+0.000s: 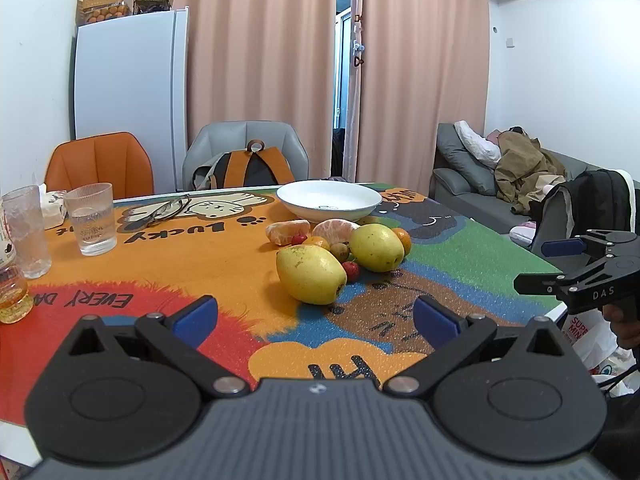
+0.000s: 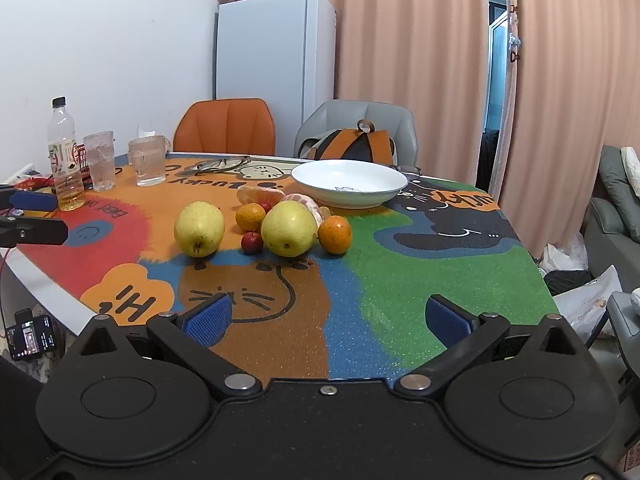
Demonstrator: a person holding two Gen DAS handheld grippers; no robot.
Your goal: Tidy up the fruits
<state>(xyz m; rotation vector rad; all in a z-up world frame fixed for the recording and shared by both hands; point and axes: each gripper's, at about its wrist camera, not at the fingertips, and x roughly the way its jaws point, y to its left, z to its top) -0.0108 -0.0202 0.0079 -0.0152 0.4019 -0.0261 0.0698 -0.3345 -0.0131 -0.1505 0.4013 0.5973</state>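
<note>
We hold the left hand-held gripper low in the frame, its blue pads wide apart and holding nothing. The right hand-held gripper is also spread apart and holds nothing. Above them, in the middle of each view, the fruits lie on the colourful desk: two yellow pears, small oranges, peeled mandarin pieces and little red fruits. Just behind them stands the white bowl. Glasses stand at the left.

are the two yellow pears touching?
Apart. The right wrist view shows bare mat between the left pear and the right pear.
</note>
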